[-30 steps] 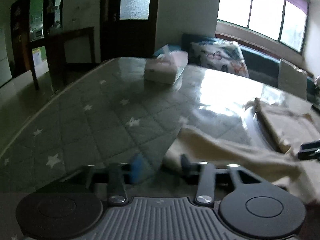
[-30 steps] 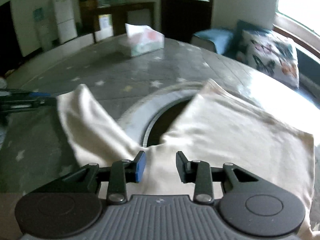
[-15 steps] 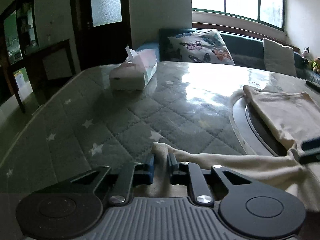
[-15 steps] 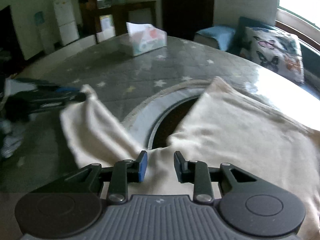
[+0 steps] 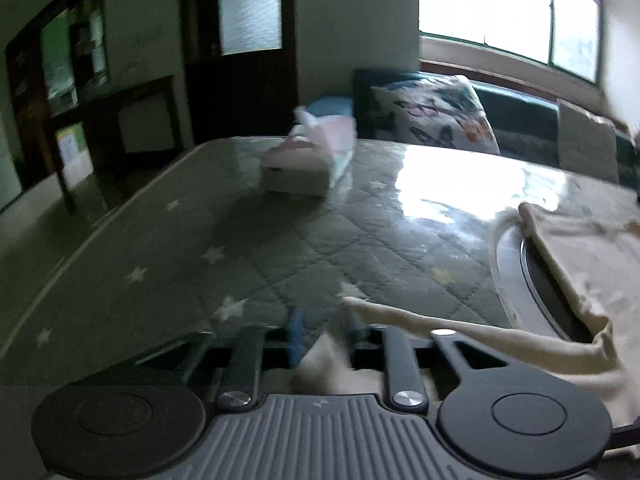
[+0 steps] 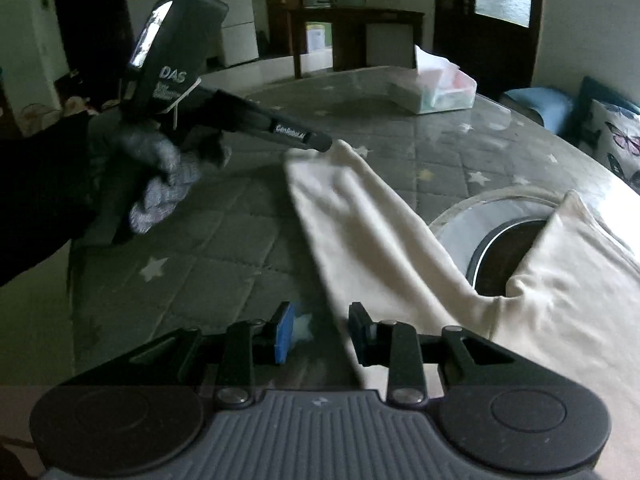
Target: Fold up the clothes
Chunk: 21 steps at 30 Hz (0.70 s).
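A cream garment (image 6: 552, 308) lies on the quilted star-pattern table (image 6: 208, 264), partly over a round dark inset (image 6: 504, 256). One long sleeve (image 6: 360, 216) stretches left across the table. My left gripper (image 5: 320, 330) has the sleeve's end (image 5: 324, 354) between its jaws; in the right wrist view its tip (image 6: 316, 142) meets the sleeve's far end. The left view is blurred. My right gripper (image 6: 320, 334) is open, low over the table beside the sleeve's near edge, holding nothing.
A tissue box (image 5: 308, 164) stands at the far side of the table, also in the right wrist view (image 6: 436, 90). A sofa with a butterfly cushion (image 5: 432, 124) is beyond the table. A gloved hand (image 6: 160, 168) holds the left gripper.
My right gripper has let go of the garment, opened and shifted left off the cloth. My left gripper has drawn the sleeve out to the left, with the cloth still between its jaws.
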Tool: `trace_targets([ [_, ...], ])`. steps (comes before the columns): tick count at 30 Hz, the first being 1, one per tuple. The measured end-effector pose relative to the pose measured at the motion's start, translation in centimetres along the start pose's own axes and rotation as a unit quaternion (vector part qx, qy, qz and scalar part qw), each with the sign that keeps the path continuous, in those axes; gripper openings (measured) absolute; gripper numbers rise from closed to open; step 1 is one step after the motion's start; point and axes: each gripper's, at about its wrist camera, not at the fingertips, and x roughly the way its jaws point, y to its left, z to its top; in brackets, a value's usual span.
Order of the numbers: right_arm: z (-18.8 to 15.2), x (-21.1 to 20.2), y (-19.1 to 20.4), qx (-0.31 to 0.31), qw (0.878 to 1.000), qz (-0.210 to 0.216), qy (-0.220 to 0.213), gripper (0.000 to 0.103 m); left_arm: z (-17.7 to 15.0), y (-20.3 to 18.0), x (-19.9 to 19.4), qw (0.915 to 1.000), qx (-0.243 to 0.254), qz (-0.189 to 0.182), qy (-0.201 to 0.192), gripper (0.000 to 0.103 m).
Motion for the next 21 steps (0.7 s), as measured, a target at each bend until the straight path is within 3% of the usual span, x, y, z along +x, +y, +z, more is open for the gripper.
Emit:
trace_targets([
  [1,-0.1,-0.5,-0.1,0.001,1.0,-0.005,-0.002,0.03,-0.2,0.2,-0.5,1.0,-0.006,0.001,-0.001,0.049],
  [5,-0.9,-2.9,-1.6,0.025,0.999,-0.037,-0.004,0.031,-1.3,0.7,-2.2,0.9996,-0.029,-0.001,0.007,0.053],
  [10,-2.9,-4.8,-3.1,0.057,0.996,-0.068,0.015,0.031,-2.7,0.8,-2.7,0.9967,-0.077,0.002,0.024,0.053],
  [14,-4.5,-4.8,-2.6,0.063,0.996,-0.052,0.037,0.032,-2.8,0.6,-2.5,0.9945,-0.101,0.005,0.029,0.053],
  [19,-4.8,-5.3,-0.9,0.032,0.998,-0.049,0.025,0.034,-2.7,0.4,-1.9,0.994,-0.106,0.017,0.022,0.051],
  [21,-4.7,-5.2,-1.2,0.04,0.998,-0.053,0.02,0.034,-2.6,0.2,-1.7,0.9941,-0.105,0.022,0.018,0.042],
])
